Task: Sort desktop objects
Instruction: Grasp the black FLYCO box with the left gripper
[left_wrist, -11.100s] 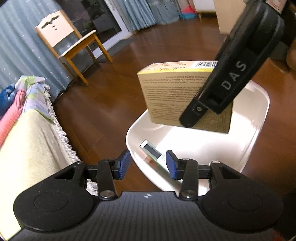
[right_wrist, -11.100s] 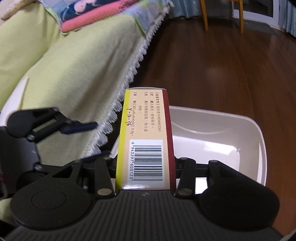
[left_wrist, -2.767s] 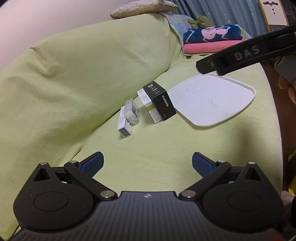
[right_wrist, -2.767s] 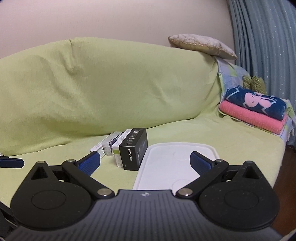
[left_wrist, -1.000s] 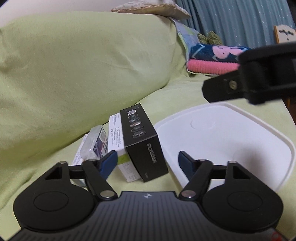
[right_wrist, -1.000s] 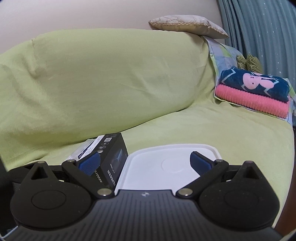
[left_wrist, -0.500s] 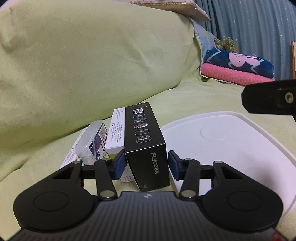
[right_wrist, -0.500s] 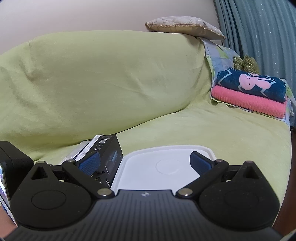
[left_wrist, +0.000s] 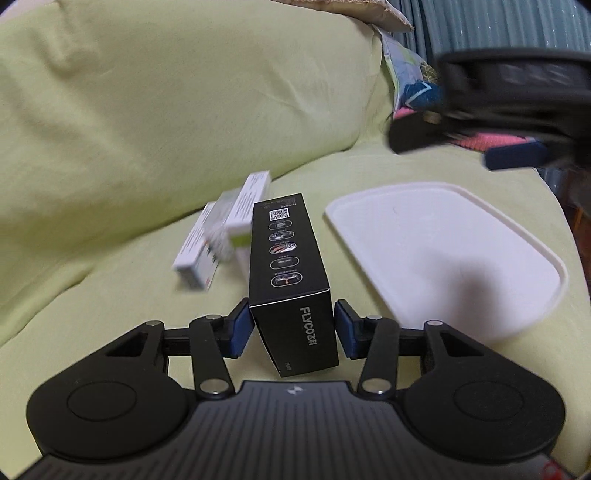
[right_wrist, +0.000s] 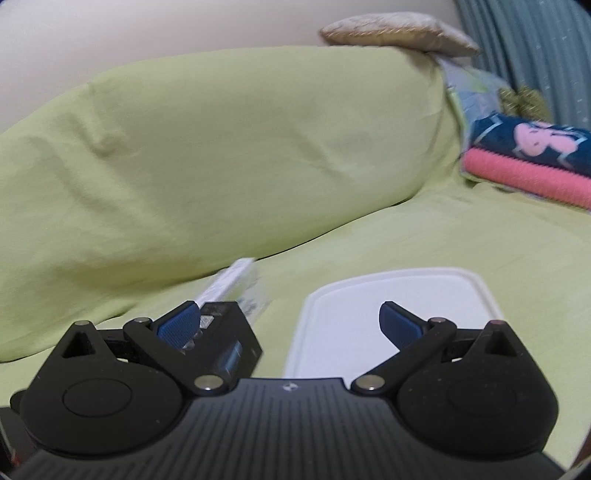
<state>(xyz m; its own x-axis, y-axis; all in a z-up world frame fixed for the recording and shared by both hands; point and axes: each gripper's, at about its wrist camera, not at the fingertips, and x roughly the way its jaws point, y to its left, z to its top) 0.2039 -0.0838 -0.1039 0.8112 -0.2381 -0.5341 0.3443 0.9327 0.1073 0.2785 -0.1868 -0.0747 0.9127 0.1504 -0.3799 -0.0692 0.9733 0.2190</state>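
Note:
My left gripper is shut on a black FLYCO box, gripping its near end from both sides; the box points away from me and looks raised off the couch seat. Behind it, on the left, lie a few small white boxes, blurred. A flat white lid rests on the seat to the right. My right gripper is open and holds nothing, hovering above the near edge of the white lid. The black box shows behind its left finger.
A yellow-green cover drapes the couch back and seat. Folded pink and navy towels lie at the far right of the seat. A beige cushion sits on top of the backrest. The right gripper crosses the left wrist view's upper right.
My left gripper closed on the black box over the last second, and the box has come away from the white boxes. The right gripper stayed open and shifted in the left view.

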